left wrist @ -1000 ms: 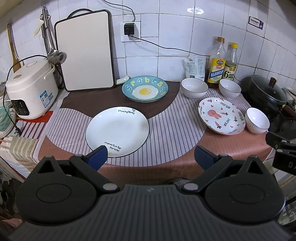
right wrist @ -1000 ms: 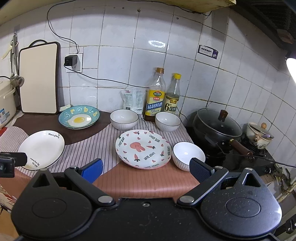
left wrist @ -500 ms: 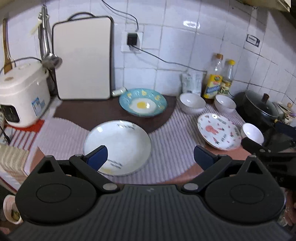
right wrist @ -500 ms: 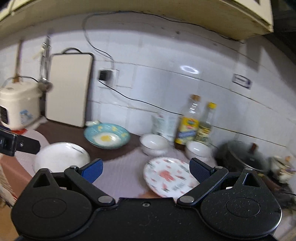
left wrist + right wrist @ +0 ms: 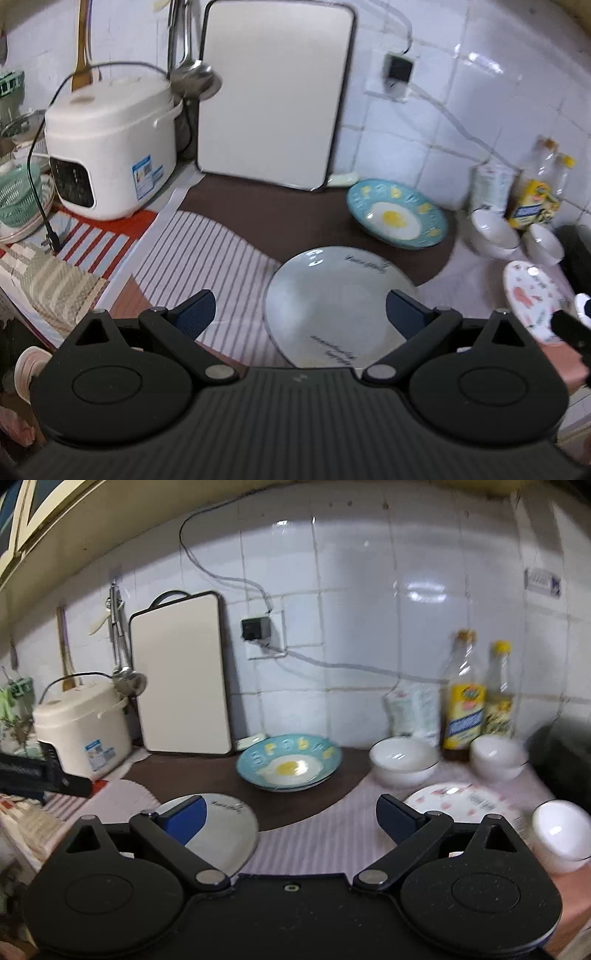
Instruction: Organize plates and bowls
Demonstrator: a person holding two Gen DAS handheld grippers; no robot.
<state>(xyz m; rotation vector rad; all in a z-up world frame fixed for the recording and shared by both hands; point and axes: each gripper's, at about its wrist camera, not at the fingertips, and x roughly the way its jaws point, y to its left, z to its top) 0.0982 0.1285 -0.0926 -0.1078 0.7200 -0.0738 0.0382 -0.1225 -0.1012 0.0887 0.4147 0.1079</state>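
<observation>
Indoor light, moderate, dim at corners. Glare patches on wall tiles [image 5: 424, 590], far right. Motion blur in both views, worst on bottles [image 5: 463, 698] and bowls [image 5: 498, 757] at right. Heavy fisheye bending at edges; plate [image 5: 336, 306] catches small highlights.

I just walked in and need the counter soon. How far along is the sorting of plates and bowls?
Nothing looks done yet. The white plate, egg plate and pink plate each lie apart, and the three bowls stand unstacked. Nothing is in hand: the left gripper and right gripper are both open and empty. All the stacking is left.
</observation>
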